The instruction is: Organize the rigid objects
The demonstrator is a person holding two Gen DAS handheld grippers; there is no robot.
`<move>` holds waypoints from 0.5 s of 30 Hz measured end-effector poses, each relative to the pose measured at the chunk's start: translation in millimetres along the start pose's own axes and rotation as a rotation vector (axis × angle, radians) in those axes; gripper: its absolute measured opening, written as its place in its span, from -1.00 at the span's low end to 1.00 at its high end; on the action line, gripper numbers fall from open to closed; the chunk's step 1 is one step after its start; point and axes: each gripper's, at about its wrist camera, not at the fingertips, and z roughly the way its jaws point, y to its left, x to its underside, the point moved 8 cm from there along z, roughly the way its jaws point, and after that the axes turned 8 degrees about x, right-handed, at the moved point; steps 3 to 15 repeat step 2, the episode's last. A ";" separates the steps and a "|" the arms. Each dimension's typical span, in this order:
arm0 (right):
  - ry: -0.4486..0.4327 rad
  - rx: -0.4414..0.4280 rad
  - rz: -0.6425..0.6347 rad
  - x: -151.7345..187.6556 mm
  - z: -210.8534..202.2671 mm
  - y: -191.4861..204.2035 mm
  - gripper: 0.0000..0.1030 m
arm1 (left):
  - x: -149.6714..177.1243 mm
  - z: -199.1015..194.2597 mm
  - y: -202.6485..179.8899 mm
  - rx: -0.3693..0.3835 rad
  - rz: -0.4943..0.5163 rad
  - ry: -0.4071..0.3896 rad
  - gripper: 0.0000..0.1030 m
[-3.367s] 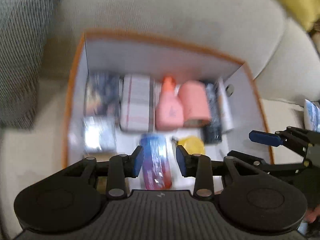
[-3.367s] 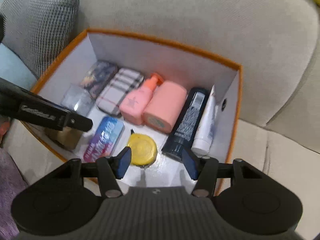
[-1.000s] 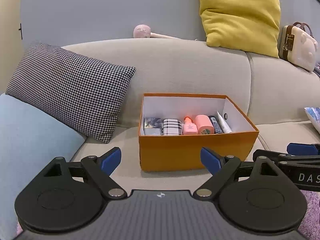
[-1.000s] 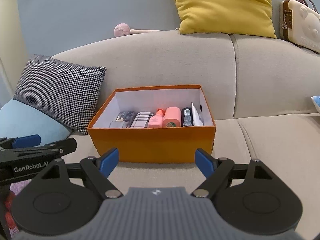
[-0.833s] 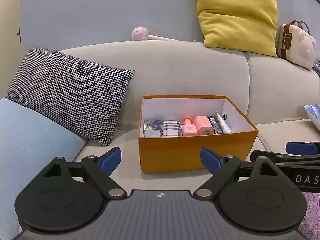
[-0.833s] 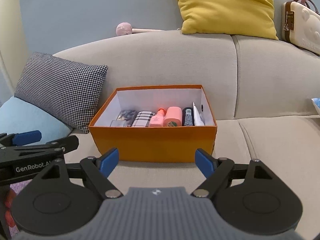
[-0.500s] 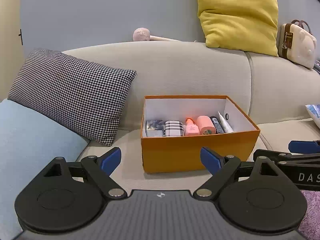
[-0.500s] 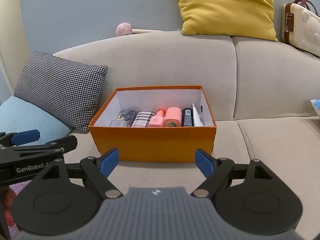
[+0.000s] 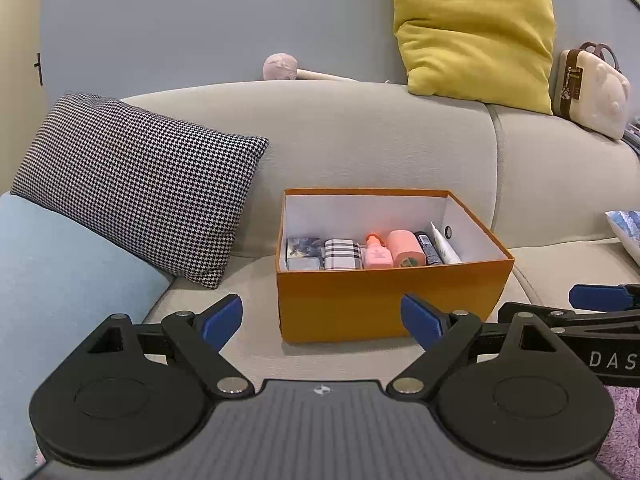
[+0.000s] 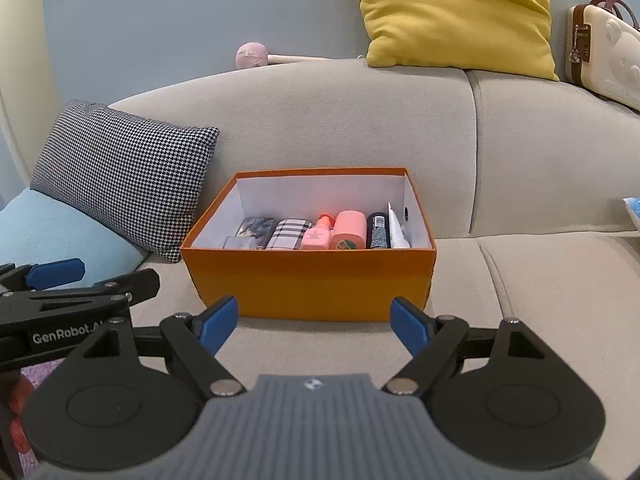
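Currently both grippers stand back from the orange box (image 9: 394, 304), which sits on the seat of the beige sofa (image 9: 360, 140) against its backrest. Left gripper (image 9: 322, 316): jaws spread wide, nothing between the blue pads, held in front of the box. Right gripper (image 10: 314, 318): jaws likewise spread wide and empty, also short of the box front. Each gripper shows at the edge of the other's view, side by side and apart. Box contents, lying in a row along the back wall, left to right: a dark patterned case (image 10: 256, 226) with a small silvery case (image 10: 239, 243) in front of it, a plaid case (image 10: 289, 234), a pink pump bottle (image 10: 318, 236), a pink cylinder (image 10: 349, 230), a dark tube (image 10: 379, 232) and a white tube (image 10: 397, 230) nearest the right wall. The near part of the box floor is hidden by the front wall. A houndstooth pillow (image 9: 140, 184) leans on the backrest left of the box, near but not touching. A yellow cushion (image 9: 476, 28) rests on top of the backrest.
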 end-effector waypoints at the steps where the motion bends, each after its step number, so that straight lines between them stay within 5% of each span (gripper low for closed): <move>1: 0.001 -0.001 -0.001 0.4 0.2 0.2 0.63 | 0.2 0.0 0.0 -0.003 0.001 0.000 1.00; 15: 0.002 -0.001 -0.002 1.0 0.2 0.4 0.63 | 0.2 -0.1 0.1 -0.006 0.002 -0.001 1.00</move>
